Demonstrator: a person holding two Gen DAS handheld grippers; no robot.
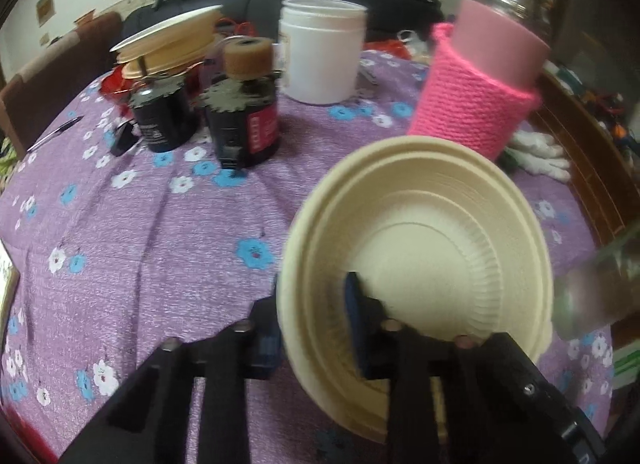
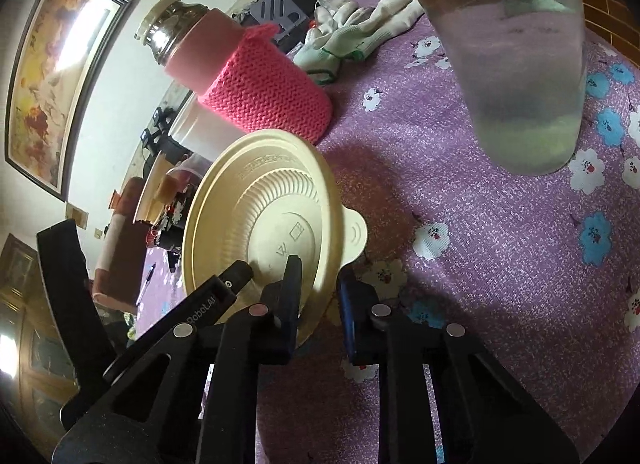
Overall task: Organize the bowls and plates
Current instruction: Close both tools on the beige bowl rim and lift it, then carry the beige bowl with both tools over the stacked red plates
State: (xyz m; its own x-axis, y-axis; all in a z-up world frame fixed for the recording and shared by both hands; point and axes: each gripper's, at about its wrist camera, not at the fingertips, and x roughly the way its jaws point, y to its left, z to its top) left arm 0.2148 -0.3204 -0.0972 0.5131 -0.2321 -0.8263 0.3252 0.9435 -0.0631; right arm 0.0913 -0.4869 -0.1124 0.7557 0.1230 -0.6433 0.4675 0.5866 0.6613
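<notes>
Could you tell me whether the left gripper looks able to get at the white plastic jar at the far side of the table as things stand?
Probably not yet: the left gripper is shut on the rim of the cream plastic bowl. The purple flowered cloth towards the white plastic jar lies bare, beside the dark bottles.

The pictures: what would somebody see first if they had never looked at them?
Probably the cream bowl, tipped up on edge above the purple flowered tablecloth, with the left gripper pinching its rim and the right gripper clamped on the rim too. Next, the bottle in a bright pink knitted sleeve right behind it. Further back stand a white tub and two dark jars.
</notes>
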